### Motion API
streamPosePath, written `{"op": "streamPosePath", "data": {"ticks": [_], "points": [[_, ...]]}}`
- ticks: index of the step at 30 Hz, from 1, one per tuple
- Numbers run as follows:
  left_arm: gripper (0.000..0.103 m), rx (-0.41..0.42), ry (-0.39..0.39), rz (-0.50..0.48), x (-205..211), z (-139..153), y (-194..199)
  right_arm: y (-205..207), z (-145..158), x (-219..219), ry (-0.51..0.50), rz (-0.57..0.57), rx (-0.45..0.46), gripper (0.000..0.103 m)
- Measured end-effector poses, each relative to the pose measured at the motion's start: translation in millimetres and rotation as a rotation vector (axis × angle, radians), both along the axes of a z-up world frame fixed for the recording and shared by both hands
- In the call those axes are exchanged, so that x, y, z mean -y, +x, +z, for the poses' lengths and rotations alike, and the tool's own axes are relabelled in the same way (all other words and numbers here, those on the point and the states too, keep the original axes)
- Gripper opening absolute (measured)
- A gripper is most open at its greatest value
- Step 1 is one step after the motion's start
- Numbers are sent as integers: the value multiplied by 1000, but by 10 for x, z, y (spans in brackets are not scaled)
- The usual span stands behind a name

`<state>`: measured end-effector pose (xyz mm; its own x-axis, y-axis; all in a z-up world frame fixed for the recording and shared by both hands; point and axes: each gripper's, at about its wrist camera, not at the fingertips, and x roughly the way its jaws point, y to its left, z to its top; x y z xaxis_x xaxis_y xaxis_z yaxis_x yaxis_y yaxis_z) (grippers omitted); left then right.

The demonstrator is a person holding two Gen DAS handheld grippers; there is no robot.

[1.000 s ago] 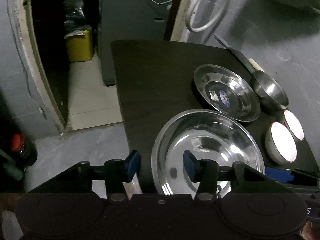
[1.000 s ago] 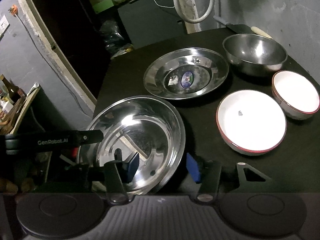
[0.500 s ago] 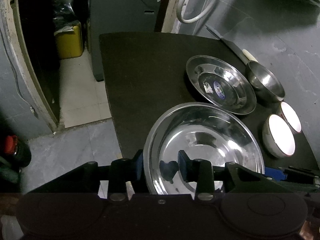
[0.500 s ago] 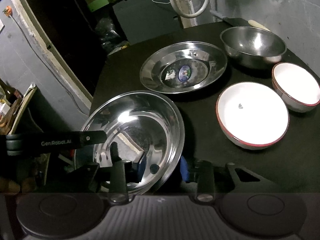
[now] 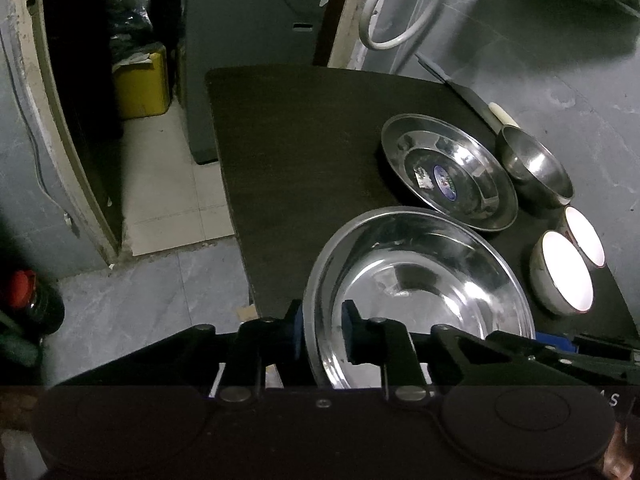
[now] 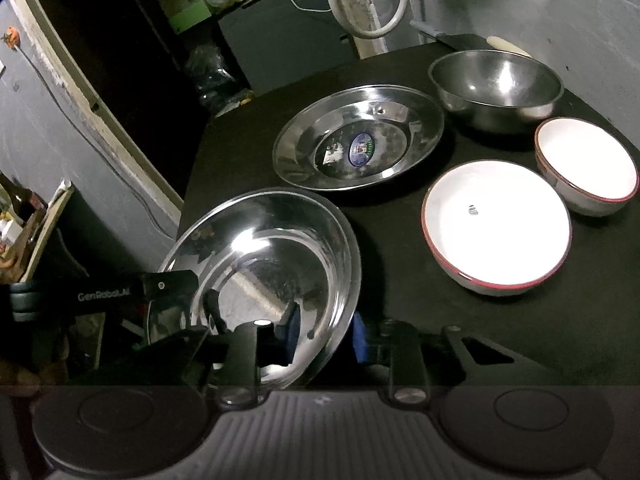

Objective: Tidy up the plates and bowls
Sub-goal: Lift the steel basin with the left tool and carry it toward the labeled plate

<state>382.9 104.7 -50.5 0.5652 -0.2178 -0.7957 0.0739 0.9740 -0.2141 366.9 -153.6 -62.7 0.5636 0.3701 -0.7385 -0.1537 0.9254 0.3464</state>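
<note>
A large plain steel plate [image 5: 420,280] lies at the near left of the black table [image 5: 296,148]. My left gripper [image 5: 322,330] is shut on its near-left rim. My right gripper [image 6: 326,330] is shut on its near-right rim; the plate shows in the right wrist view [image 6: 260,264] too. Behind it lies a second steel plate with a blue sticker [image 5: 446,170] [image 6: 358,136]. A steel bowl [image 6: 496,86] stands at the far right. Two white bowls with red rims, one larger [image 6: 496,226] and one smaller [image 6: 586,164], stand on the right.
A knife with a pale handle [image 5: 472,100] lies at the table's far right edge by the grey wall. A white hose loop [image 5: 394,12] hangs behind. The table's left edge drops to a tiled floor with a yellow canister [image 5: 142,80].
Both grippers have closed from open onto the rim of the near steel plate. The other dishes have not moved.
</note>
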Motion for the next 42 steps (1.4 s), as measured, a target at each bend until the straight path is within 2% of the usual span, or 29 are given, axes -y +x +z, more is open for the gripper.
{"op": "streamPosePath", "data": {"ticks": [14, 25, 37, 42], "points": [[19, 53, -2, 9, 65, 198, -206, -115, 128, 164, 39, 34, 47, 25], [19, 100, 2, 45, 182, 401, -413, -228, 250, 344, 78, 72, 91, 25], [20, 138, -6, 6, 509, 581, -829, -657, 404, 801, 125, 126, 115, 25], [20, 142, 25, -31, 663, 590, -1140, -904, 434, 958, 120, 164, 101, 25]]}}
